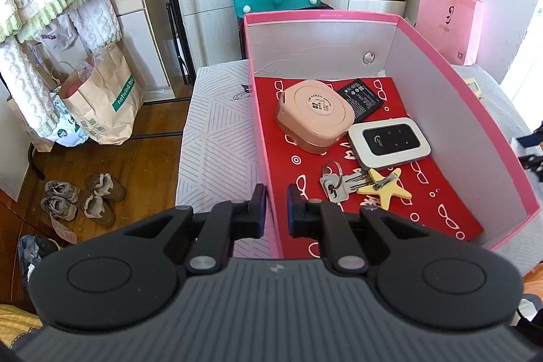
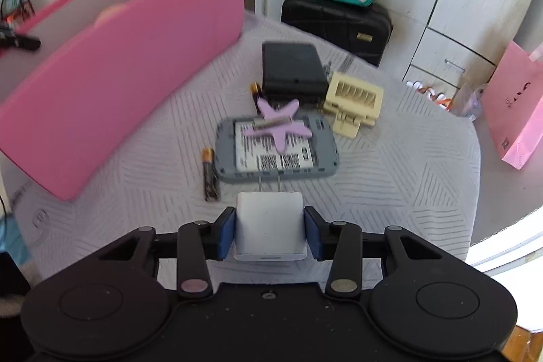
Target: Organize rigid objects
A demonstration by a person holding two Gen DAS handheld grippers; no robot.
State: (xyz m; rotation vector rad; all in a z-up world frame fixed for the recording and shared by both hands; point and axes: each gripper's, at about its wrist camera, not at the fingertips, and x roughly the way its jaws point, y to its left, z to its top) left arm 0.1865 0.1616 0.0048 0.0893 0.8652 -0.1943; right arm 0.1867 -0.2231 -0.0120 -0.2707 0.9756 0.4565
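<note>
While the left gripper (image 1: 274, 209) clamps the near left wall of the pink box (image 1: 268, 138), its fingers (image 1: 258, 209) clenched on the wall, one outside and one inside, the box rests on a bed with a pale patterned cover (image 1: 217, 131). Inside, on a red liner with white glasses print, lie from left to right: a round pink case (image 1: 314, 117) at the far left, a black battery (image 1: 361, 97) just behind it to the right, a white and black pocket router (image 1: 388, 141), and nearer, a bunch of keys (image 1: 334, 184) touching a yellow star clip (image 1: 385, 187).

From the right wrist camera the same pink box (image 2: 118, 83) stands at the left. To its right on the bed cover (image 2: 390, 175) lie an AA battery (image 2: 210, 173), a grey device back (image 2: 275, 148) with a purple star clip (image 2: 276, 124) on it, a black box (image 2: 292, 70) farther off, and a cream plastic part (image 2: 353, 100) at the right. Nearest, the right gripper (image 2: 269, 233) has its fingers (image 2: 225, 234) grasping a white charger plug (image 2: 269, 226), prongs pointing away toward the grey device.
</note>
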